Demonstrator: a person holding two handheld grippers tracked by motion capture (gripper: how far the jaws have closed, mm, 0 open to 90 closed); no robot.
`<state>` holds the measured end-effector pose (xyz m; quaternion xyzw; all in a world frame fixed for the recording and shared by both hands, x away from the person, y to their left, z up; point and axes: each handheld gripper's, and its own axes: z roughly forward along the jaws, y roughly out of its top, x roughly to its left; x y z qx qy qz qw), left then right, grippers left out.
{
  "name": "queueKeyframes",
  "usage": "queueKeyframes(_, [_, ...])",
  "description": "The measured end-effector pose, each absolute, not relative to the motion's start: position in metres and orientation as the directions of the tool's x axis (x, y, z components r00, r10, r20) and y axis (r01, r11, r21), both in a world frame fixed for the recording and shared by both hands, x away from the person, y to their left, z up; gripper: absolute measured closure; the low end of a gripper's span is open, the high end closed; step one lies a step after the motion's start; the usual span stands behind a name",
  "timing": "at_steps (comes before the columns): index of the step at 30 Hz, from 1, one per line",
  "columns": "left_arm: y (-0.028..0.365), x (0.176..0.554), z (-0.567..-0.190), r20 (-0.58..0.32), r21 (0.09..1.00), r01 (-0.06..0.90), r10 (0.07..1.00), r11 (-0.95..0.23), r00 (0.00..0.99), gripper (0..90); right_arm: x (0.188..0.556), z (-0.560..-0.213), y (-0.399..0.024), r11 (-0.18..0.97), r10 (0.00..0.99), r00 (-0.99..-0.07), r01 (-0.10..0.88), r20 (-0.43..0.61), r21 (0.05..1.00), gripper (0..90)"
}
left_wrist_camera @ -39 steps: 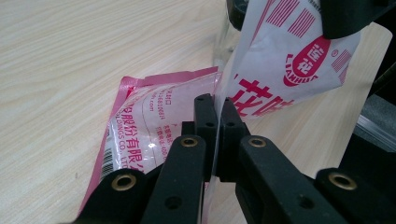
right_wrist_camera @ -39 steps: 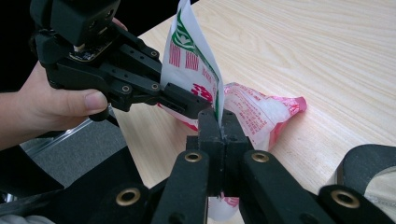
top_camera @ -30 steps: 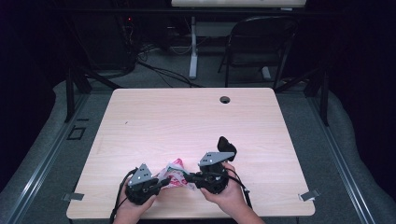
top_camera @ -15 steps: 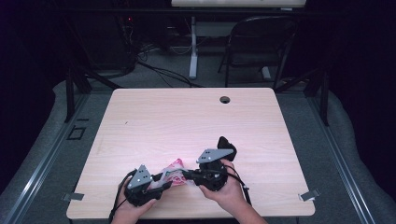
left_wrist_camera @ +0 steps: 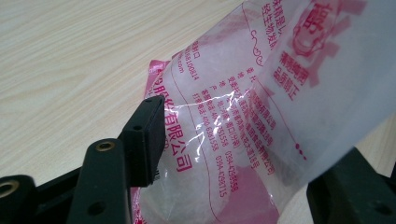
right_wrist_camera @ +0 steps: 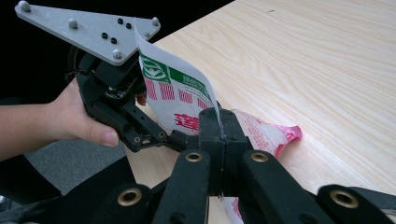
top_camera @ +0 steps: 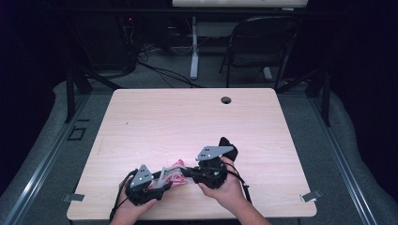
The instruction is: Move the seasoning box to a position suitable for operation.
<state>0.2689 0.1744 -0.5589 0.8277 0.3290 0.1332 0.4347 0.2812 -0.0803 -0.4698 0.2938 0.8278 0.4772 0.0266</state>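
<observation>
Clear plastic packet (top_camera: 171,174) printed in red and pink, crumpled, lifted at lower centre, low over wooden tabletop.

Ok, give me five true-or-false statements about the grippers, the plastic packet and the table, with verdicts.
1. The right gripper is clamped on the plastic packet. True.
2. The left gripper's jaws are pressed shut on the packet. False: its jaws have just been opening and stand apart, with the packet lying between them.
3. The packet carries pink printing on clear film. True.
4. The packet lies at the far edge of the table, beside the round hole. False: it is near the person's edge, between the two grippers.
5. A folding chair stands beyond the table. True.
</observation>
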Motion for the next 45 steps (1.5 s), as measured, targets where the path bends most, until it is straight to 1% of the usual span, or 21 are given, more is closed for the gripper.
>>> queueKeyframes(5, [0.176, 0.271, -0.564, -0.094, 0.806, 0.455, 0.677, -0.378, 0.730, 32.4, 0.283, -0.469, -0.080, 0.367, 0.513, -0.825, 0.461, 0.238, 0.808, 90.0])
queueKeyframes(9, [0.176, 0.273, -0.569, -0.085, 0.792, 0.466, 0.685, -0.394, 0.724, 26.5, 0.283, -0.469, -0.080, 0.368, 0.513, -0.824, 0.462, 0.238, 0.807, 90.0])
queueKeyframes(11, [0.175, 0.274, -0.572, -0.094, 0.782, 0.478, 0.684, -0.399, 0.724, 24.7, 0.283, -0.468, -0.080, 0.371, 0.511, -0.827, 0.458, 0.234, 0.808, 90.0])
queueKeyframes(13, [0.172, 0.274, -0.574, -0.078, 0.779, 0.471, 0.681, -0.414, 0.728, 23.9, 0.283, -0.468, -0.080, 0.371, 0.512, -0.827, 0.458, 0.233, 0.808, 90.0])
queueKeyframes(19, [0.167, 0.276, -0.581, -0.061, 0.759, 0.480, 0.685, -0.441, 0.726, 23.9, 0.284, -0.468, -0.081, 0.366, 0.513, -0.825, 0.460, 0.237, 0.809, 90.0])
queueKeyframes(22, [0.165, 0.277, -0.584, -0.065, 0.748, 0.500, 0.700, -0.437, 0.711, 25.0, 0.284, -0.468, -0.081, 0.368, 0.512, -0.826, 0.459, 0.236, 0.809, 90.0])
queueKeyframes(33, [0.163, 0.279, -0.588, -0.083, 0.735, 0.516, 0.697, -0.439, 0.712, 26.5, 0.283, -0.468, -0.080, 0.366, 0.508, -0.828, 0.457, 0.237, 0.811, 90.0])
queueKeyframes(45, [0.163, 0.280, -0.588, -0.059, 0.729, 0.510, 0.701, -0.456, 0.711, 32.6, 0.282, -0.468, -0.079, 0.363, 0.507, -0.828, 0.455, 0.237, 0.813, 90.0])
